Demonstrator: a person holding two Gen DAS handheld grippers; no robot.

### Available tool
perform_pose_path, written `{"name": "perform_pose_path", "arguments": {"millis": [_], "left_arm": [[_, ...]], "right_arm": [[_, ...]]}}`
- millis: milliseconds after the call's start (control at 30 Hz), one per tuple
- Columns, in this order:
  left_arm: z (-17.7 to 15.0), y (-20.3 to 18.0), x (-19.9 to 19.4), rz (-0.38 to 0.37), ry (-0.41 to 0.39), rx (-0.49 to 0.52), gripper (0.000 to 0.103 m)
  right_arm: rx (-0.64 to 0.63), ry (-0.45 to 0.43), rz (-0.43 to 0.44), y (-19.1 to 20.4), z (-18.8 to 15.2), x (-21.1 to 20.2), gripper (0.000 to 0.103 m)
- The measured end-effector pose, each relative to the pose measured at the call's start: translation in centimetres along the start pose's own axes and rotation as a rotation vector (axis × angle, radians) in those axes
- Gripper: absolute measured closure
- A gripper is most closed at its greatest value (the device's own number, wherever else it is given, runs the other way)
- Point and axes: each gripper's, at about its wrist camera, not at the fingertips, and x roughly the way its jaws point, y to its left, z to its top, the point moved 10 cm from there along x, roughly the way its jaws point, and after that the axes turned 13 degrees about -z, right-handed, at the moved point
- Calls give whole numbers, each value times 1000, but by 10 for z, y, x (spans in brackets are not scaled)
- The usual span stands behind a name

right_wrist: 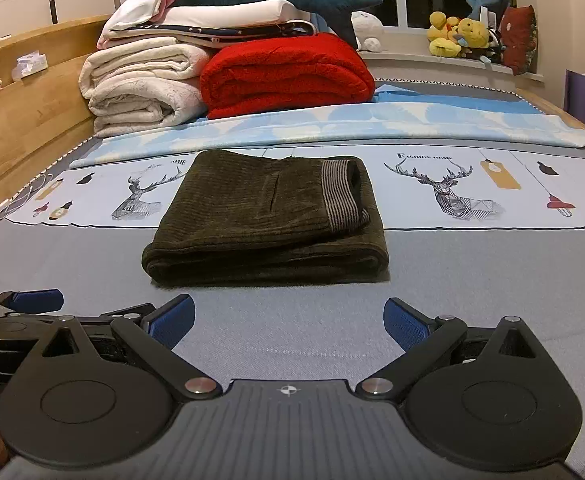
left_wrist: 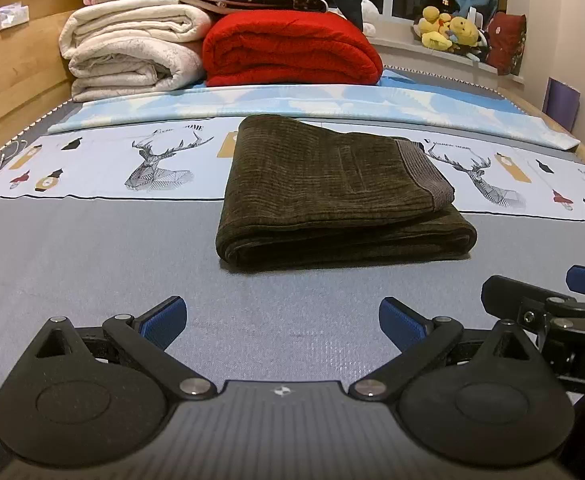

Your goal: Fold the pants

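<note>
Dark olive corduroy pants (left_wrist: 332, 192) lie folded into a compact rectangle on the grey bed, with the striped waistband on the upper right. They also show in the right wrist view (right_wrist: 268, 216). My left gripper (left_wrist: 282, 322) is open and empty, held above the bedsheet short of the pants' near edge. My right gripper (right_wrist: 288, 322) is open and empty, also short of the pants' near edge. The right gripper shows at the right edge of the left wrist view (left_wrist: 548, 308). Neither gripper touches the pants.
A light blue sheet with deer prints (left_wrist: 152, 160) lies under the pants' far part. Folded cream blankets (left_wrist: 132, 48) and a red blanket (left_wrist: 292, 48) are stacked at the far end. A wooden bed frame (left_wrist: 8, 76) runs along the left. Plush toys (left_wrist: 448, 32) sit on the windowsill.
</note>
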Motion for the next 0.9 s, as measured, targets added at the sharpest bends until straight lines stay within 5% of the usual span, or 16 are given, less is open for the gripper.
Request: {"name": "perform_pose_path", "arguments": {"millis": [900], "left_arm": [[-1,1,0,0,-3,0,1]], "right_arm": [[-4,2,0,1,-2,1,3]]}}
